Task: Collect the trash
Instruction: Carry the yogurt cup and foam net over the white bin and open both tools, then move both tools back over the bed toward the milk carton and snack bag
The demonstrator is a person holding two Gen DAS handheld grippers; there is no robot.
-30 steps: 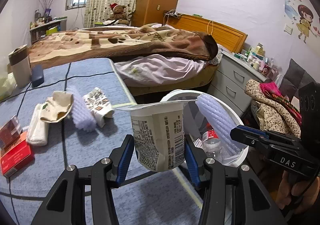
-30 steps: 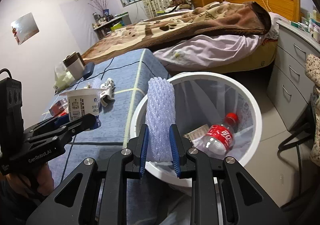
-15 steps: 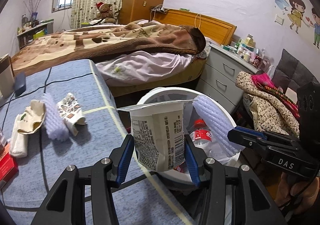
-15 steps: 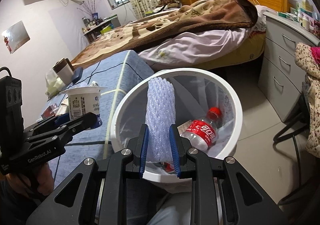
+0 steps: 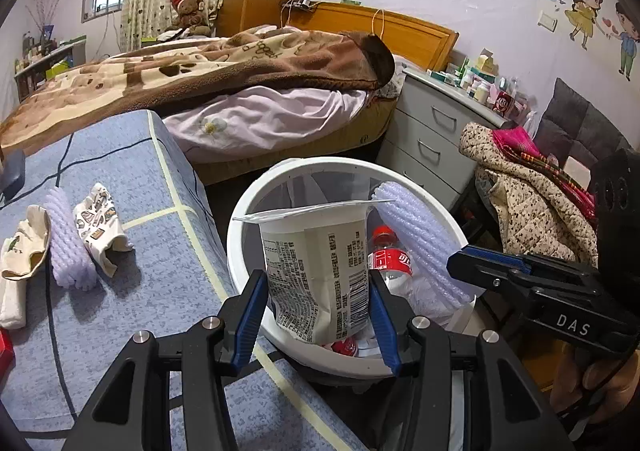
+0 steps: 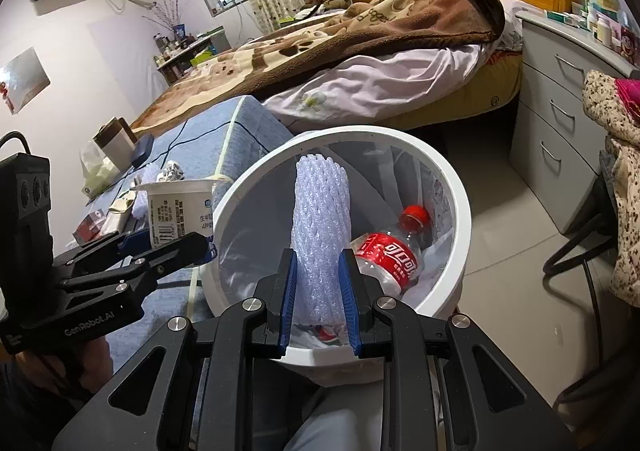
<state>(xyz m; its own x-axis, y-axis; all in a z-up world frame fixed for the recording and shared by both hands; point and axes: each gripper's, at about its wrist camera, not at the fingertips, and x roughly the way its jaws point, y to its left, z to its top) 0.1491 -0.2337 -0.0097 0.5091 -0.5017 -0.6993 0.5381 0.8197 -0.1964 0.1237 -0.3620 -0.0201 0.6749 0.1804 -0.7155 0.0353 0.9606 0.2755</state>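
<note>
My left gripper (image 5: 318,315) is shut on a white yogurt cup (image 5: 316,271) with a peeled lid, held over the near rim of the white trash bin (image 5: 240,227). My right gripper (image 6: 319,299) is shut on a lilac foam net sleeve (image 6: 320,227), upright above the bin (image 6: 460,211). Inside the bin lies a red-labelled plastic bottle (image 6: 390,255) on a clear liner. In the right wrist view the cup (image 6: 180,211) is just left of the bin. In the left wrist view the sleeve (image 5: 420,239) is over the bin's right side.
On the blue cloth surface (image 5: 160,251) to the left lie another foam sleeve (image 5: 66,243), a crumpled wrapper (image 5: 100,227) and a beige wrapper (image 5: 24,251). A bed (image 5: 240,91) is behind, a grey drawer unit (image 5: 432,135) and a clothes pile (image 5: 532,187) to the right.
Both grippers have moved from above the blue surface toward the bin. The cup and the foam sleeve now hang over its opening. Both grips are unchanged.
</note>
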